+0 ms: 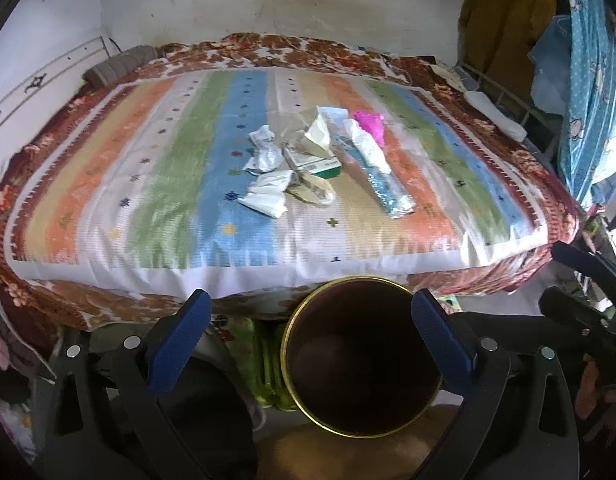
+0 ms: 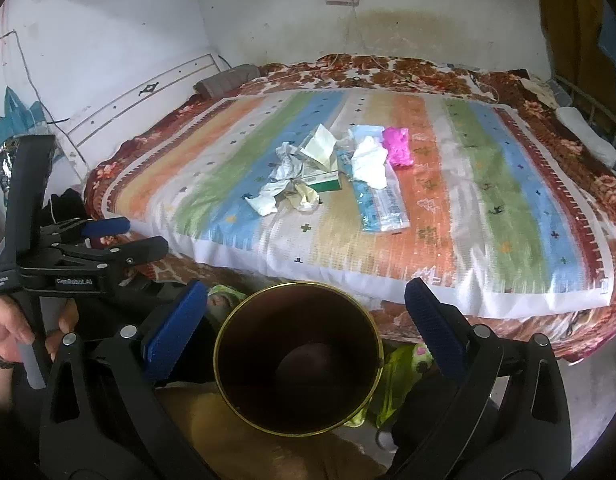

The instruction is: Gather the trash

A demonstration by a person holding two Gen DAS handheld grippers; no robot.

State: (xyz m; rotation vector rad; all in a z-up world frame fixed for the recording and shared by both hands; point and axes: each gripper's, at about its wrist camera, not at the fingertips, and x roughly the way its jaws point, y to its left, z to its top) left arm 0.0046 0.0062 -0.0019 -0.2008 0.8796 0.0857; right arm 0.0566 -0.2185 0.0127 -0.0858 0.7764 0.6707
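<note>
Both tools wide open, empty: left tool (image 1: 312, 320), right tool (image 2: 305, 312), above bin (image 1: 362, 364). Trash pile (image 1: 299, 160) on bed (image 1: 107, 168). Only right view shows left tool from outside.

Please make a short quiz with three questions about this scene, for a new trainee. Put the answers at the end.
1. True or false: the bin already holds trash.
2. Which piece lies farthest right in the pile?
A. pink wrapper
B. green box
C. crumpled white paper
3. Fill in: the left claw and the right claw are both ____.

Key
1. False; its dark inside looks bare, and the trash lies on the bed.
2. A
3. open, holding nothing
</note>
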